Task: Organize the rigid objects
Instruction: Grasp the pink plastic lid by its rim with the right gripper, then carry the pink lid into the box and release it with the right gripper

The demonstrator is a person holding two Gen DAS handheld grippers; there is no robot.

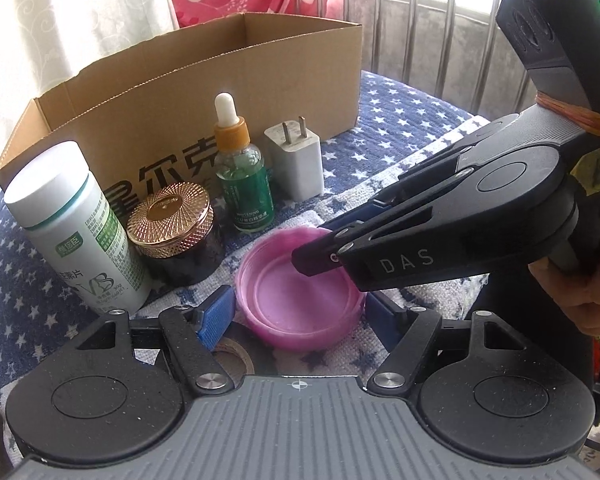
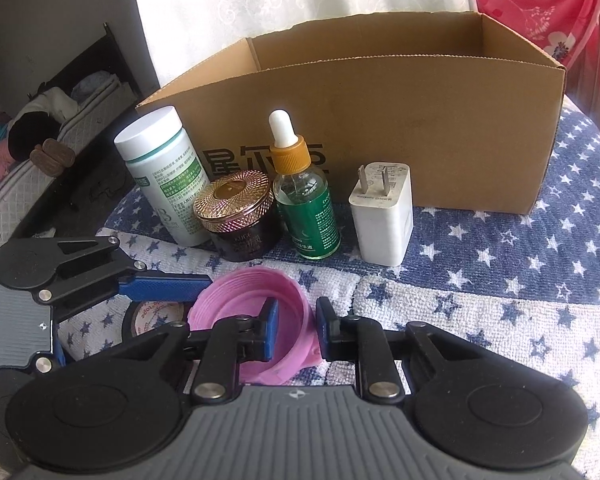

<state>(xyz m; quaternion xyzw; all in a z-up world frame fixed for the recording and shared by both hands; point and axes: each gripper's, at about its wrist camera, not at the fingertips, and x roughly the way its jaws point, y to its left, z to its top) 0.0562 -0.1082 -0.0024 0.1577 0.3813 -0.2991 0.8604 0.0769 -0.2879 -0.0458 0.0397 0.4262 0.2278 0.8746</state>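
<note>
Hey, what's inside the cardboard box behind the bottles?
Only the cardboard box's bare inner walls near the rim show; nothing rises above its front wall. That wall hides the floor and lower interior in both views, so low things inside cannot be ruled out.

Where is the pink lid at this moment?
In both wrist views the pink lid lies open side up on the star-patterned cloth, in front of the dark jar, with its rim pinched by the right gripper.
</note>
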